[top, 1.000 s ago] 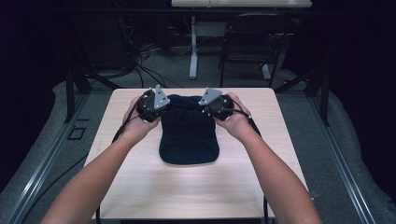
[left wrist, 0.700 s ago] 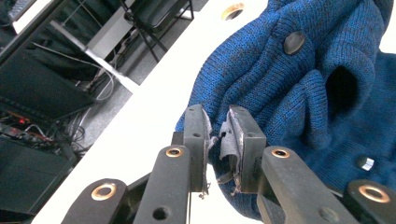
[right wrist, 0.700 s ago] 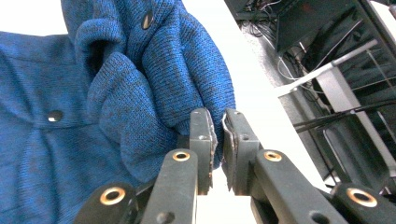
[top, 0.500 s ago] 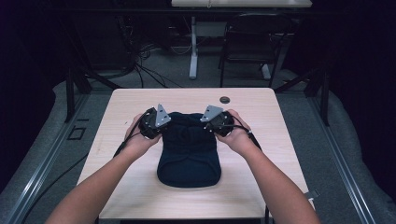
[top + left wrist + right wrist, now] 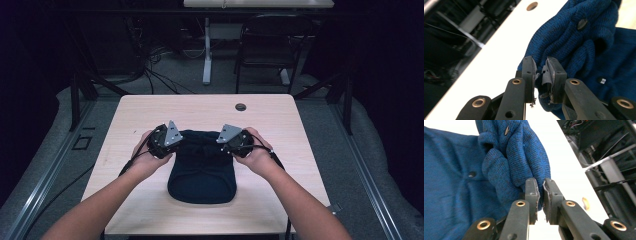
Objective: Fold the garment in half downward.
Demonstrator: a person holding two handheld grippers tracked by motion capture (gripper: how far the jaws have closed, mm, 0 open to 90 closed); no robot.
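1. On the table, far side from me, a small round hole sits in the pale top, well apart from the cloth; the bare wood around the garment holds nothing that blocks my hands.
2. Beyond the table's far edge stand a dark chair and a white desk leg, with cables on the floor — all out of my reach.
3. The blue knitted garment lies near the middle of the table, a little toward me. Its long axis runs from me to the far edge; the rounded folded end points at me, and the bunched end with buttons lies farther off, between my two tools.
4. My left gripper pinches a fold at the garment's far left corner, jaws pressed together on the knit.
5. My right gripper pinches the far right corner the same way — jaws nearly together with cloth between.
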